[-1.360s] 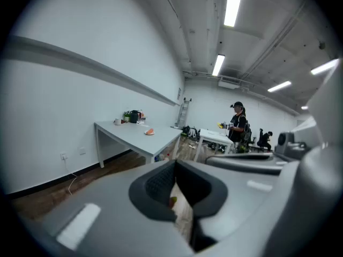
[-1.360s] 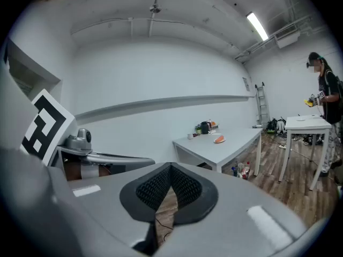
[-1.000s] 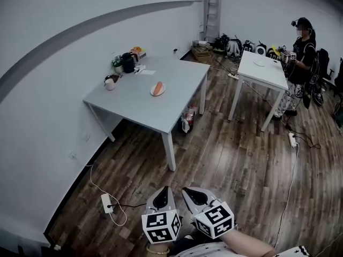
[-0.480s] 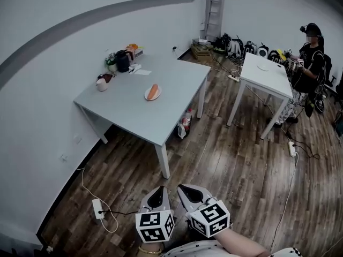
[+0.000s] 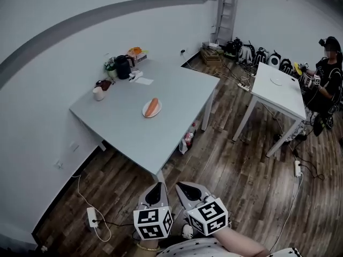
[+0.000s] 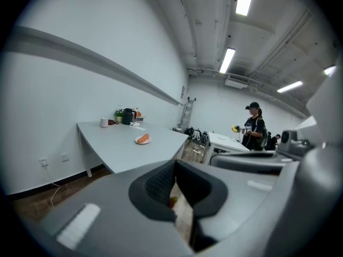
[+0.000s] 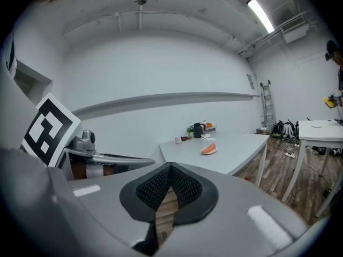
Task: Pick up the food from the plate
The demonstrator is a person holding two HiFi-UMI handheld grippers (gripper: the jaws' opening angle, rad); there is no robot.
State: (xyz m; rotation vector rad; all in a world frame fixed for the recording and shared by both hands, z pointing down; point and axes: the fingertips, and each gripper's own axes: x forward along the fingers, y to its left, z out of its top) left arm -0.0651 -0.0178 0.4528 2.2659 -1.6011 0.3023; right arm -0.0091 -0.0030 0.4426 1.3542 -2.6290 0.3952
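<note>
An orange sausage-shaped food (image 5: 153, 106) lies on a small white plate (image 5: 146, 113) near the middle of the grey table (image 5: 177, 90). The same food (image 6: 142, 138) shows far off in the left gripper view, and the food (image 7: 209, 149) shows again in the right gripper view. My left gripper (image 5: 158, 187) and right gripper (image 5: 182, 187) hang side by side over the wooden floor, well short of the table's near corner. In its own view the left gripper (image 6: 175, 163) is shut on nothing, and the right gripper (image 7: 170, 166) has its pads touching, also holding nothing.
A white cup (image 5: 98, 93), a black jug (image 5: 123, 67) and small items stand at the table's far left end. A bag (image 5: 187, 138) sits under the table. A second white table (image 5: 278, 90), a person (image 5: 328, 74), a ladder (image 5: 228, 9) and a floor power strip (image 5: 92, 217) surround it.
The grey table has come nearer and larger in the head view, its near corner now just beyond the grippers. Both grippers stay shut and low, side by side.
</note>
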